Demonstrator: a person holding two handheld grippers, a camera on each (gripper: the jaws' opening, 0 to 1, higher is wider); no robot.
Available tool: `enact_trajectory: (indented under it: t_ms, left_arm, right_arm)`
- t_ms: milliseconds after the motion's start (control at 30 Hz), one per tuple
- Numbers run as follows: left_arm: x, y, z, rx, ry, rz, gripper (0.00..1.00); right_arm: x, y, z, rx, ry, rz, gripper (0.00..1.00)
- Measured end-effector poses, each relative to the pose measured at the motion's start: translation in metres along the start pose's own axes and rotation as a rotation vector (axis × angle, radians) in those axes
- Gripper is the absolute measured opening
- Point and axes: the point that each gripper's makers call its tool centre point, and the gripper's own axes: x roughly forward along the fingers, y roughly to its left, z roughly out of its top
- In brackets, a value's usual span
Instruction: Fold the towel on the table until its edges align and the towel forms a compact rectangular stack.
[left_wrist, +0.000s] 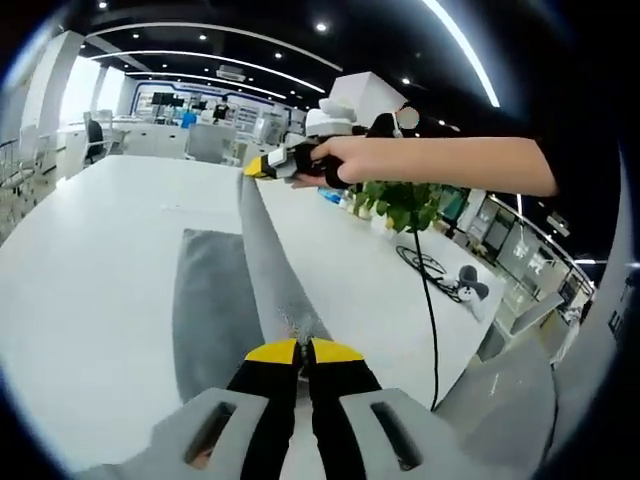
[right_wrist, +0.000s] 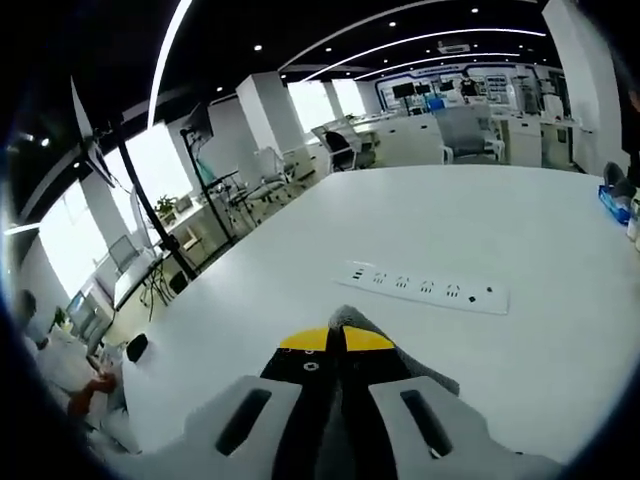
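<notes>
Towel (left_wrist: 262, 262) edge hangs taut above the worktop (left_wrist: 90, 260), clamped by left gripper (left_wrist: 303, 350) and right gripper (left_wrist: 262, 167), ready for folding over.

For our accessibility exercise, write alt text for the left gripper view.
The left gripper, shut on a grey towel, holds one edge taut above a white table, while the right gripper, in a person's hand, grips the far end. A potted plant stands behind.
</notes>
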Motion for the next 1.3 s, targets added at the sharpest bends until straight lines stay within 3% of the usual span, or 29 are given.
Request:
enact_trajectory:
  t_ms: [400,867,1100,1200,1300]
  left_arm:
    - [0.003,0.040,-0.031,-0.053,0.056,0.085,0.04]
    - [0.006,0.076,-0.065,-0.118,0.101,0.131,0.04]
    - [0.007,0.082,-0.071,-0.144,0.112,0.141,0.04]
    - [0.010,0.086,-0.078,-0.173,0.116,0.140,0.04]
    - [0.011,0.085,-0.082,-0.172,0.127,0.151,0.04]
  right_arm:
    - [0.034,0.005,-0.025,-0.001,0.050,0.000,0.00]
    - [0.071,0.013,-0.051,-0.013,0.115,0.009,0.00]
    - [0.085,0.015,-0.059,-0.016,0.135,0.010,0.00]
    - [0.088,0.015,-0.064,-0.105,0.151,0.009,0.00]
    - [0.091,0.020,-0.066,-0.116,0.154,0.022,0.01]
